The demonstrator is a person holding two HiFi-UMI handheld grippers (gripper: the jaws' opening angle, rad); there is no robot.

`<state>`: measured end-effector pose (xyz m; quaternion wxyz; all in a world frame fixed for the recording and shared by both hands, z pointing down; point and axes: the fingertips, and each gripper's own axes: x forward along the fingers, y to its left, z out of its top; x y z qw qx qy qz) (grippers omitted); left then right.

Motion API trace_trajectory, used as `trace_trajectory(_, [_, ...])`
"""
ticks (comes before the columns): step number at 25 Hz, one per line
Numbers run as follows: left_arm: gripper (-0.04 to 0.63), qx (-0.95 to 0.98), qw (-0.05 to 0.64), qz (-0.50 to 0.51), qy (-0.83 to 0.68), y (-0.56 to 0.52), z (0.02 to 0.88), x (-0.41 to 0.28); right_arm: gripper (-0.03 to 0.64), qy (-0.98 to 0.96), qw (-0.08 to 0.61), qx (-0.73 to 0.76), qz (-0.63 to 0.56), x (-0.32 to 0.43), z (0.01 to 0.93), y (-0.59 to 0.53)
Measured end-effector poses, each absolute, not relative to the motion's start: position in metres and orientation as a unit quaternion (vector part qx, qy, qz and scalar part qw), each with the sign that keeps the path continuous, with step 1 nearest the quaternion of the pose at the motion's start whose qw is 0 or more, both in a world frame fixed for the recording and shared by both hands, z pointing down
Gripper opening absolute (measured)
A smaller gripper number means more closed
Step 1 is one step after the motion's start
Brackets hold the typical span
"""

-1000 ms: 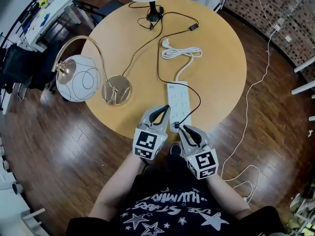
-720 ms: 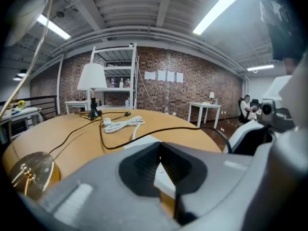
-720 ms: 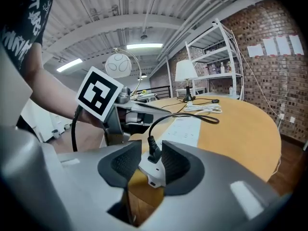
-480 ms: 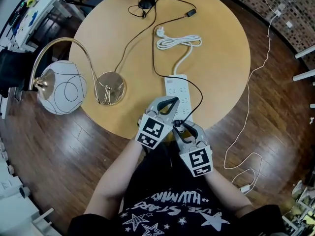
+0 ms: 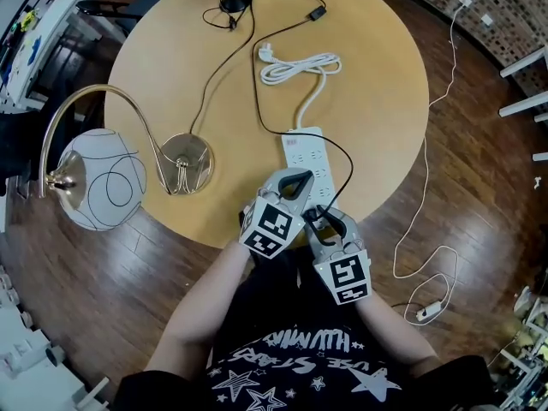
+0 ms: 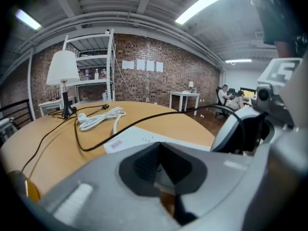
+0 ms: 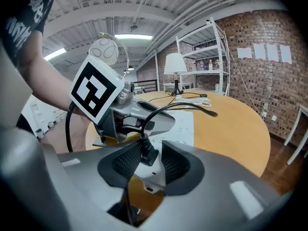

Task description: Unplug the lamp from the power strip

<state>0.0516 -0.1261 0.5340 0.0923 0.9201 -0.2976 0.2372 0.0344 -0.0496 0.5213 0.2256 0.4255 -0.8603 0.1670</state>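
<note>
One power strip (image 5: 300, 148) lies beneath closed left tongs (image 5: 296, 177); right tongs (image 5: 316, 217) gape around one plug (image 7: 146, 154).

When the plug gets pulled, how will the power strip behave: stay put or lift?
The power strip looks like light plastic lying loose on the table, so it would probably lift or slide with the plug. The left hand-held gripper sits over it, likely to hold it down.
</note>
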Motion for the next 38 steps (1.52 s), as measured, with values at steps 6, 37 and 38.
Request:
trace_trajectory(6, [0.003, 0.920, 0.096, 0.232, -0.301, -0.1249, 0.5370, 0.0511, 0.132, -0.855, 0.228, 0.436, 0.165, 0.0338, 0.5207, -0.0495])
trace_trajectory(37, [0.003, 0.931, 0.065, 0.218, -0.286, -0.1210, 0.5380, 0.0526, 0.072, -0.851, 0.231, 0.446, 0.151, 0.0351, 0.5201, -0.0499])
trace_trajectory(38, [0.003, 0.931, 0.065, 0.218, -0.286, -0.1209, 0.5383, 0.0525, 0.071, -0.852, 0.230, 0.446, 0.152, 0.0352, 0.5201, -0.0499])
